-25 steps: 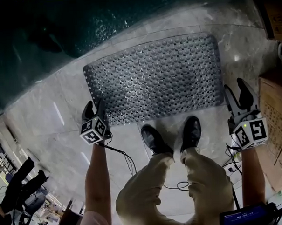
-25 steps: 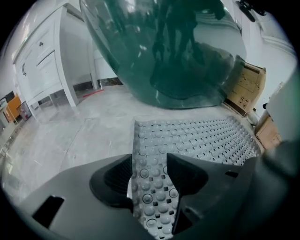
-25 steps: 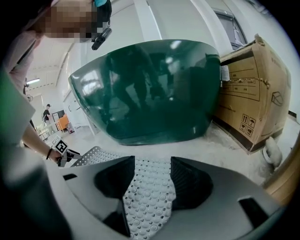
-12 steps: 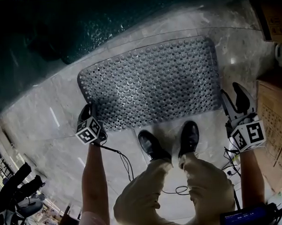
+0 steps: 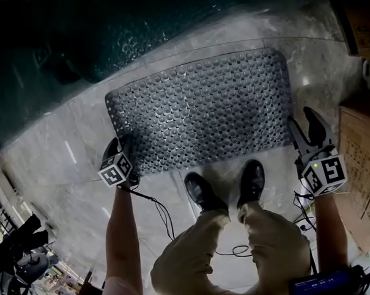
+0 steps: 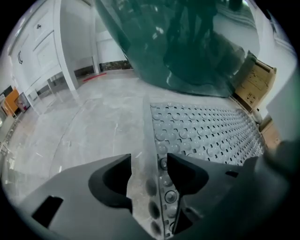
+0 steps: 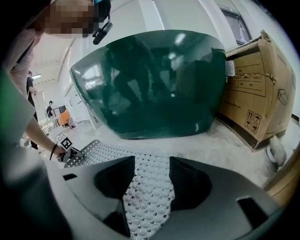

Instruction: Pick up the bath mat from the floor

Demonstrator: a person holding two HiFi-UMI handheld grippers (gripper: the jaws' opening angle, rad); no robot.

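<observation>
The grey studded bath mat [image 5: 202, 109] lies flat on the marble floor in front of the person's shoes [image 5: 202, 187]. My left gripper [image 5: 122, 146] is down at its near left corner. In the left gripper view the mat's edge [image 6: 161, 154] runs between the jaws of this gripper [image 6: 149, 160]; they have just been opening and stand apart, not pressing on it. My right gripper [image 5: 301, 123] hovers at the mat's right edge, open. In the right gripper view the mat [image 7: 145, 187] shows through the gap of that gripper [image 7: 152, 161], and the left gripper [image 7: 65, 143] is at the far corner.
A dark green tub [image 5: 107, 37] borders the mat's far side. Cardboard boxes [image 5: 360, 167] stand close on the right, next to the right gripper. Cables [image 5: 163, 209] trail over the floor by the person's legs. Open marble floor [image 6: 70, 122] spreads to the left.
The left gripper has sunk a little onto the mat's near left corner. The right gripper has stayed beside the right edge. The mat still lies flat.
</observation>
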